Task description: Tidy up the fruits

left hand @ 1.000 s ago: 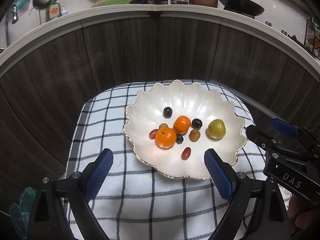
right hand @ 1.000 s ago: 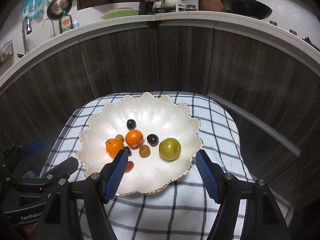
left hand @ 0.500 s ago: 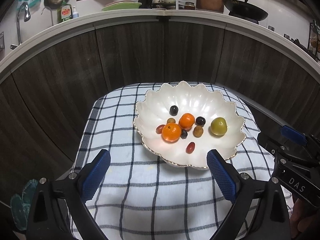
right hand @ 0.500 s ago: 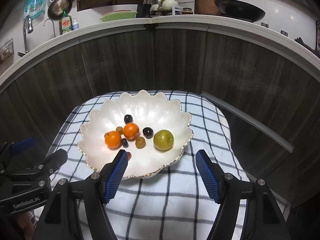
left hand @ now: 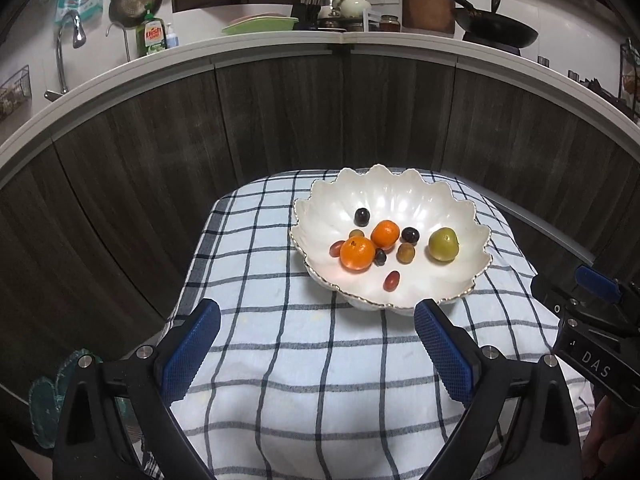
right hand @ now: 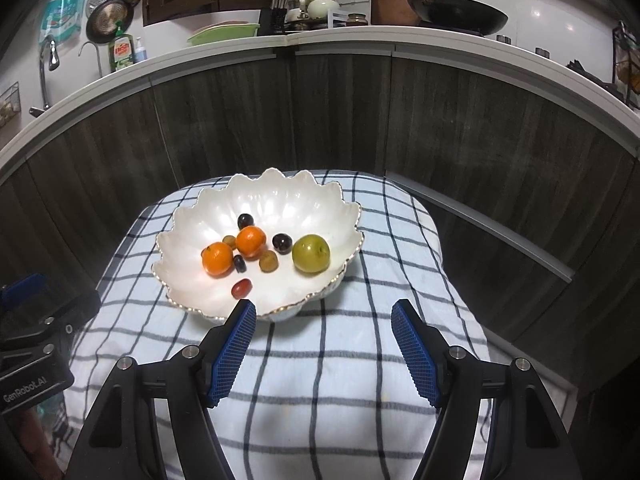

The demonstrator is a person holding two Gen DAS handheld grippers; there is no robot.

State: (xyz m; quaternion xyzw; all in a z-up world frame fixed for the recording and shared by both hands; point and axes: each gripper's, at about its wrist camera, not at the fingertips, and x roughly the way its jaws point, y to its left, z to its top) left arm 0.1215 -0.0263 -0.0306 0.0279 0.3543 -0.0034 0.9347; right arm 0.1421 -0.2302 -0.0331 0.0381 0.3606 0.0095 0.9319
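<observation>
- My left gripper (left hand: 316, 322) is spread wide with nothing between its blue pads; it hangs above the checked cloth (left hand: 320, 360), well short of the white scalloped bowl (left hand: 472, 216).
- My right gripper (right hand: 324, 324) is also wide open and holds nothing; its left pad sits just in front of the bowl's near rim in its own camera view, though I cannot tell whether it touches.
- The bowl rests on the cloth-covered surface, towards the far side; all the fruit I can see lies inside it.
- Two oranges — the front orange (left hand: 357, 254) and the back orange (left hand: 385, 233) — lie close together left of the bowl's middle; from here they seem to touch.
- A green fruit (left hand: 443, 244) sits alone on the right side of the bowl, apart from the rest.
- Three dark grapes: the far dark grape (left hand: 362, 216) behind the oranges; the middle dark grape (left hand: 410, 235) between the back orange and the green fruit; the small dark grape (left hand: 379, 256) tucked against the front orange.
- A brownish grape (left hand: 405, 253) lies just in front of the middle dark grape.
- A red grape (left hand: 391, 281) lies by itself nearest the bowl's front rim; another reddish one (left hand: 337, 248) peeks out at the front orange's left.
- Behind the surface stands a curved wall of dark wood panels (left hand: 280, 120) — above it a white counter with a wok (left hand: 496, 32) and a green dish-soap bottle (left hand: 150, 36).
</observation>
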